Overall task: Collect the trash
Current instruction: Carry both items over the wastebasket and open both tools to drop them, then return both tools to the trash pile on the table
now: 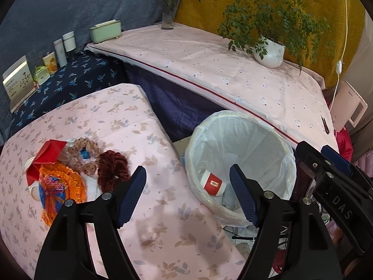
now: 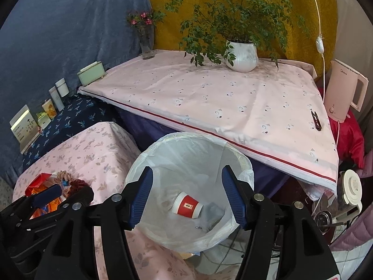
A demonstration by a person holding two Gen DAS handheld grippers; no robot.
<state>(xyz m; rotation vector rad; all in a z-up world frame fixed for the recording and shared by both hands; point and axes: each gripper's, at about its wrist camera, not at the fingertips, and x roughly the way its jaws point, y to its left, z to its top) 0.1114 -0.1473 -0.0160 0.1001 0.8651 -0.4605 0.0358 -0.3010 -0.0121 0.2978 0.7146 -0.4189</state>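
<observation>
The red-and-white paper cup (image 2: 187, 205) lies on its side at the bottom of the round bin lined with a translucent white plastic bag (image 2: 242, 175). Right gripper (image 2: 187, 194) hangs above the bin, fingers apart, nothing between them. Left gripper (image 1: 188, 194) spans the bin rim and the pink leaf-print bench (image 1: 149, 140), fingers apart and empty. Red carton, orange wrapper (image 1: 63, 184) and brown scrunchie (image 1: 113, 171) lie on the bench.
</observation>
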